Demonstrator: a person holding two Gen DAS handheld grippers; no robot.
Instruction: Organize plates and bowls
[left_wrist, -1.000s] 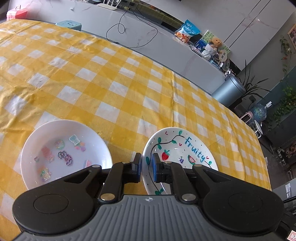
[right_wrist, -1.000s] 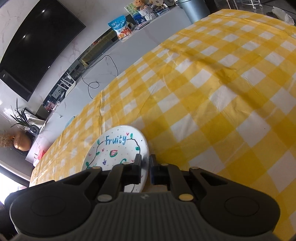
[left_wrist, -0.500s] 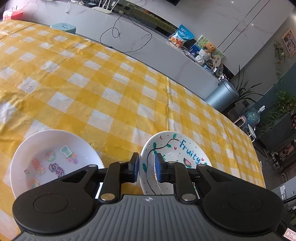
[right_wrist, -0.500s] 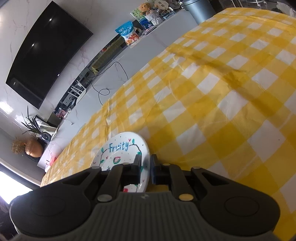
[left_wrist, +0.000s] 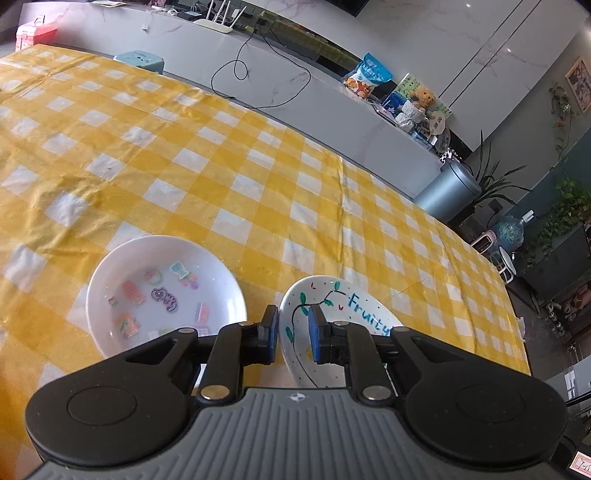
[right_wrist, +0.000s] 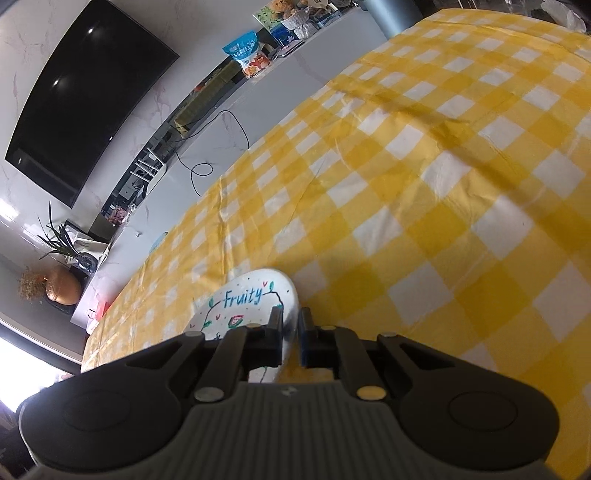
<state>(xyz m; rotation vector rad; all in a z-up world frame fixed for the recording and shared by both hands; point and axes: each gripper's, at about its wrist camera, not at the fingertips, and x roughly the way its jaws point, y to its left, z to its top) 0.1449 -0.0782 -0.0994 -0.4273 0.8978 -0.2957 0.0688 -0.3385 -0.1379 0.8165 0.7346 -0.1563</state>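
A white bowl lettered "Fruity" (left_wrist: 351, 306) is held tilted above the yellow checked tablecloth (left_wrist: 221, 177). My left gripper (left_wrist: 293, 332) straddles its left rim, jaws a little apart, one pad inside and one outside. My right gripper (right_wrist: 291, 334) is shut on the bowl's right rim; the bowl also shows in the right wrist view (right_wrist: 243, 299). A white bowl with cartoon stickers inside (left_wrist: 162, 291) sits on the cloth to the left of the left gripper.
A grey counter (left_wrist: 258, 85) with a cable, a snack bag (left_wrist: 367, 74) and a teddy bear runs behind the table. A grey bin (left_wrist: 448, 188) stands past the table's far right edge. A black television (right_wrist: 81, 96) hangs on the wall.
The left gripper's jaws have opened a little on the Fruity bowl's rim. The right gripper has lifted and tilted the bowl. The sticker bowl has stayed on the cloth.
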